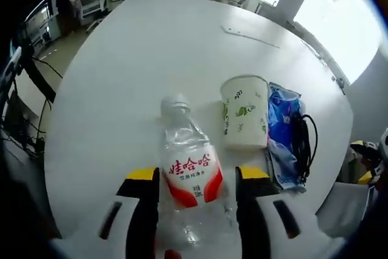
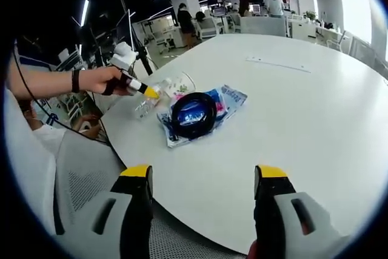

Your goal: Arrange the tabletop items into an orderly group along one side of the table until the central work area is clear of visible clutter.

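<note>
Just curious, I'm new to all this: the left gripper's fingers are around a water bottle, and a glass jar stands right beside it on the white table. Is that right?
Not quite. What stands beside the water bottle is a paper cup with a leaf print, not a glass jar; the left gripper view shows it. The rest holds: the left gripper has its fingers around the bottle on the white table.

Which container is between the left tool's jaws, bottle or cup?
The clear water bottle with the red label, between the left tool's jaws. The paper cup lies beside it, outside the jaws.
</note>
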The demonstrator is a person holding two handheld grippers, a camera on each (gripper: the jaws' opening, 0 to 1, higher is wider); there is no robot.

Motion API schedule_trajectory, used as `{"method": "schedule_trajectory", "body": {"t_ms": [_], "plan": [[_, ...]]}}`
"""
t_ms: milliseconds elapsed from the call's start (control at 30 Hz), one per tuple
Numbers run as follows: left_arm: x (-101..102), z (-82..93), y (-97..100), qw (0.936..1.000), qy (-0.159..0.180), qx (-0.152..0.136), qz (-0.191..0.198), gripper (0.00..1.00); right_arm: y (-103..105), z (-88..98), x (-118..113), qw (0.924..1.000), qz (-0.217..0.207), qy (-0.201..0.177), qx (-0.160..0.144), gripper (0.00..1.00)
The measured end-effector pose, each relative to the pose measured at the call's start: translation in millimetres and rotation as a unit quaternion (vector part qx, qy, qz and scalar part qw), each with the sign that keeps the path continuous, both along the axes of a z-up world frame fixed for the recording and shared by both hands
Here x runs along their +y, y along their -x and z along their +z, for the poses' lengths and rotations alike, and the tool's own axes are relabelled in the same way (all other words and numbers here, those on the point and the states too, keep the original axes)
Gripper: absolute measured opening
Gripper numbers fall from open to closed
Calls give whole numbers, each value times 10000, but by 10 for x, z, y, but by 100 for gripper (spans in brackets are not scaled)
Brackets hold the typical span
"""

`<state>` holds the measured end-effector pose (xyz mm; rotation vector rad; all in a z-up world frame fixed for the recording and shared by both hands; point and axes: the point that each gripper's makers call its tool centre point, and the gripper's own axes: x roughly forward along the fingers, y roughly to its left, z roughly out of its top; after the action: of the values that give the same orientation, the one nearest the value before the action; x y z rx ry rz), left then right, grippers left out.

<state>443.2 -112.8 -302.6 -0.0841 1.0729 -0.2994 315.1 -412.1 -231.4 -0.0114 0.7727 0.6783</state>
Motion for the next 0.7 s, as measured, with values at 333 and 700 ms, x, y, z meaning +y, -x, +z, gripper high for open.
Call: {"method": "schedule_trajectory", "body": {"t_ms": [333, 700], "plan": [[-23, -57, -28, 9993, 22, 259, 266, 49, -26, -3, -4, 10000, 7, 24, -5, 67], [12, -107, -49, 9978, 65, 440, 494, 44, -121, 49, 13, 10000, 16, 23, -59, 67]]}}
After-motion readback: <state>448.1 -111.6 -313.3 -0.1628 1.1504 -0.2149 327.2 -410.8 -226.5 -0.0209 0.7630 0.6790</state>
